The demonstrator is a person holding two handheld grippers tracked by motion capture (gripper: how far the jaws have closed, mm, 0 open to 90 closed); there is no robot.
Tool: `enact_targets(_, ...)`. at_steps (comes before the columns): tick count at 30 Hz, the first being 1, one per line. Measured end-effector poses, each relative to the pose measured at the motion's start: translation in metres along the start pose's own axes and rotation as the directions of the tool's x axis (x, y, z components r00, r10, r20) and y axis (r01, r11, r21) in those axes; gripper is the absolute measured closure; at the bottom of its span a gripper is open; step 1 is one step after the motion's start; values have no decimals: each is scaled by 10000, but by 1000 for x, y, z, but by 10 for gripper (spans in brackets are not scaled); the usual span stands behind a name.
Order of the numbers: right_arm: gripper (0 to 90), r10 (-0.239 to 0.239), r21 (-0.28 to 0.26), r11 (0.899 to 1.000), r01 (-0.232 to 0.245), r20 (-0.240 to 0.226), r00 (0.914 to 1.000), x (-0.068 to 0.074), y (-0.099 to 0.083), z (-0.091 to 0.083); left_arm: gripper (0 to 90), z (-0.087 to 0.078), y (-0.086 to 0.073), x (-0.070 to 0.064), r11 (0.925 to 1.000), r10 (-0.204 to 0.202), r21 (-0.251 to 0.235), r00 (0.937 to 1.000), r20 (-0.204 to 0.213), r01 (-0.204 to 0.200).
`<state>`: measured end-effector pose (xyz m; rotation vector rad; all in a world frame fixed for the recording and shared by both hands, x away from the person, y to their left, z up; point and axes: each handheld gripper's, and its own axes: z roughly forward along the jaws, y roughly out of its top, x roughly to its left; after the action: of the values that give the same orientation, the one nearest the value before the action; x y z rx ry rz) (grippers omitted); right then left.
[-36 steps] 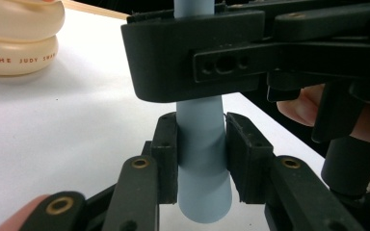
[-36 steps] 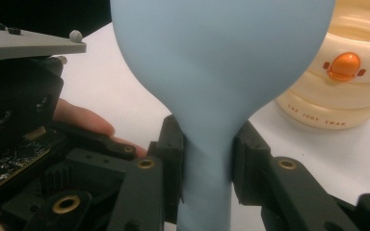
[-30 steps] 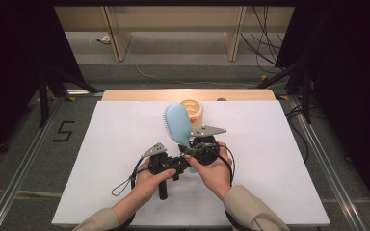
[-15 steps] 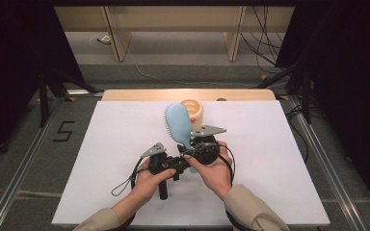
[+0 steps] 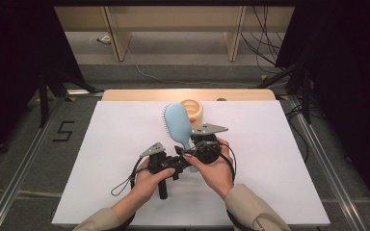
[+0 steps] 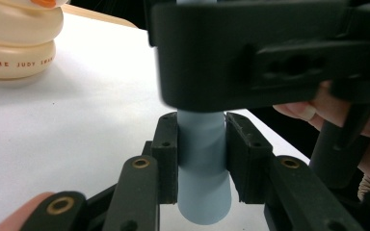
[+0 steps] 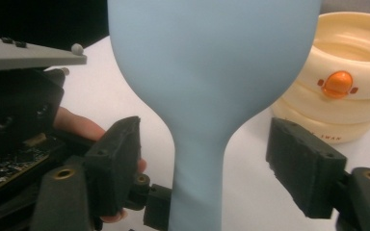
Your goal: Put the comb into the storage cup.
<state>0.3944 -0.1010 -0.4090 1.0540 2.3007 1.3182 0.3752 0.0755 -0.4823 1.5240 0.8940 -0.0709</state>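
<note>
Compared with half a second and a second back, nothing has visibly moved: both hands, the brush and the cream pot sit in the same places in the high view. Judgement: a static hold in the middle of a hand-to-hand transfer, with the brush not yet passed over.

Light blue hairbrush (image 5: 178, 126): head lies toward the far side, just in front of and partly overlapping the cream ring-shaped pot (image 5: 194, 112); handle runs back toward the person between the two grippers. Whether the head rests on the white worktop (image 5: 279, 159) or is lifted off it, I cannot tell.

Left gripper (image 6: 202, 159): clenched on the handle near its end, both black pads pressed flat to the plastic. The handle end protrudes below the pads.

Right gripper (image 7: 217, 168): released. Its jaws stand wide on either side of the brush neck, clear gaps on both sides, no contact. It sits nearer the pot than the left gripper does.

Materials and shapes:
- Brush: smooth matt plastic, oval paddle head narrowing in a curved neck to a round, slightly flared handle. Bristles show along the head's left edge in the high view.
- Pot: glossy cream, stacked rounded rings, small orange detail on the side, printed lettering low on the wall.
- Gripper pads: black, finely ridged, rectangular blocks.
- Worktop: flat white sheet over a pale wooden edge beyond the pot.
</note>
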Motion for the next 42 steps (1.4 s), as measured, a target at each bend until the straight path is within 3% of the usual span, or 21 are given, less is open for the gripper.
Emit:
enact_targets(10,165,-218,-140,9997,216,-160,9996,-2,4,-7,667,-1,0,1,10000,15,17,10000,-32,-15)
enact_targets(26,133,-44,-547,9985,37,-117,9999,-4,13,-22,667,-1,0,1,10000,20,11,10000,29,-20)
enact_targets(42,101,-245,-1092,9937,233,-98,9997,-5,23,-33,667,-1,0,1,10000,35,16,10000,22,-35)
